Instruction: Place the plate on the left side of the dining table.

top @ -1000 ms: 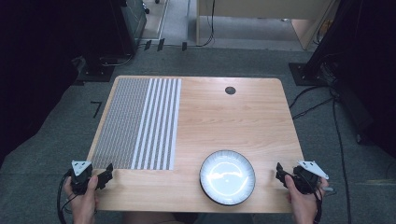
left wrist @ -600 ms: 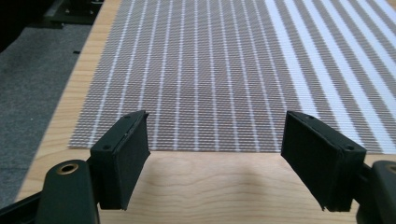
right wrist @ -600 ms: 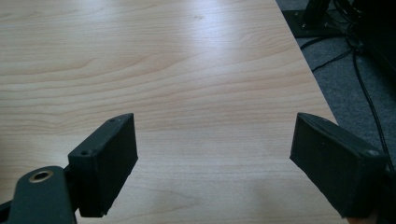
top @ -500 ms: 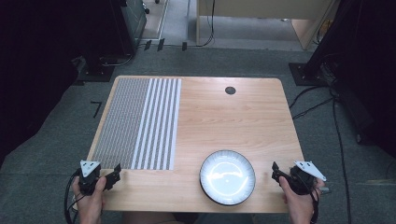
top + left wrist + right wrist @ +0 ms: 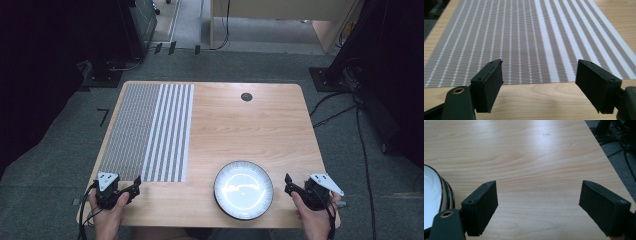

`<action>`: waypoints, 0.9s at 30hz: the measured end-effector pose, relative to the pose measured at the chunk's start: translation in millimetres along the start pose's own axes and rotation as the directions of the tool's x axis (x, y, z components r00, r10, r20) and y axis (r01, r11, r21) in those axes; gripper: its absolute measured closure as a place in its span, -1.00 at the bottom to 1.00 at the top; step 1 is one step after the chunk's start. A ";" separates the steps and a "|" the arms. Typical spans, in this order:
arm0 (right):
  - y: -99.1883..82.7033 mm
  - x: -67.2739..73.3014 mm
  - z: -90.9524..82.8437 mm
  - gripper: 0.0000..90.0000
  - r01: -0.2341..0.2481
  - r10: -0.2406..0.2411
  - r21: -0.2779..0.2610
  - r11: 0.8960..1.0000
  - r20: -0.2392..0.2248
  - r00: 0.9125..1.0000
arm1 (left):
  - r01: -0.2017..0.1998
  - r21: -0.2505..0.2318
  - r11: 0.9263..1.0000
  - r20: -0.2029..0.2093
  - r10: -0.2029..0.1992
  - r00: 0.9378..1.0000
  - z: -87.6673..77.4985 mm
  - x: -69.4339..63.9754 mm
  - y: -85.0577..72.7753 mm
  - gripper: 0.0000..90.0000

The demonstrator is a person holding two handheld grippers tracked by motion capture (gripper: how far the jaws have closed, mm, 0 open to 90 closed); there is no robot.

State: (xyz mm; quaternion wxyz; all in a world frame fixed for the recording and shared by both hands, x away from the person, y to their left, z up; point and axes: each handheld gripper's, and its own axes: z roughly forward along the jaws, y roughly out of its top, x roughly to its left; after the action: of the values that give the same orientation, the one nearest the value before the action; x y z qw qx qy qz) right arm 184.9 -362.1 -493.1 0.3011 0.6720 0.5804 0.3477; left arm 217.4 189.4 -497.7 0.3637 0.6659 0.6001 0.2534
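— Placemat first: the grey woven rectangular placemat with white stripes [image 5: 150, 131] lies flat on the left half of the light wooden table [image 5: 240, 125], its left edge close to the table's left edge and its near edge short of the front edge.

— And the hand on that side?

— The left hand [image 5: 107, 215] comes in over the front left corner, wrapped around the black two-jaw left gripper [image 5: 136, 186]. That gripper points toward the placemat's near edge. In the left gripper view its jaws stand wide apart with nothing between them, just above the bare wood in front of the placemat [image 5: 529, 40].

— Moving right?

— The round white plate with a dark striped rim [image 5: 244, 190] sits near the front edge, right of centre, well apart from the placemat. In the right gripper view its rim [image 5: 445, 192] shows just beside the left jaw.

— The other hand?

— The right hand [image 5: 312, 220] reaches in at the front right corner holding the black right gripper [image 5: 289, 184], which is aimed across the wood beside the plate, jaws spread wide and holding nothing.

— Counts?

— One placemat, one plate, two grippers, two hands, and one small dark round grommet [image 5: 246, 96] near the table's far edge.
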 end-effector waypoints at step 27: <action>0.9 20.8 -3.8 -0.50 -0.026 0.026 -0.007 1.000 -0.017 1.000 | -0.055 -0.018 0.998 0.211 0.057 0.976 5.5 -79.8 10.8 -0.58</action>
State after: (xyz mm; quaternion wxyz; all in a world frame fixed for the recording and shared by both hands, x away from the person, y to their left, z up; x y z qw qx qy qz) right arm 184.1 -341.6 -487.7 0.2941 0.6754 0.5727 0.3595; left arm 216.2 109.7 -484.6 0.4222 0.7035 0.5375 0.1947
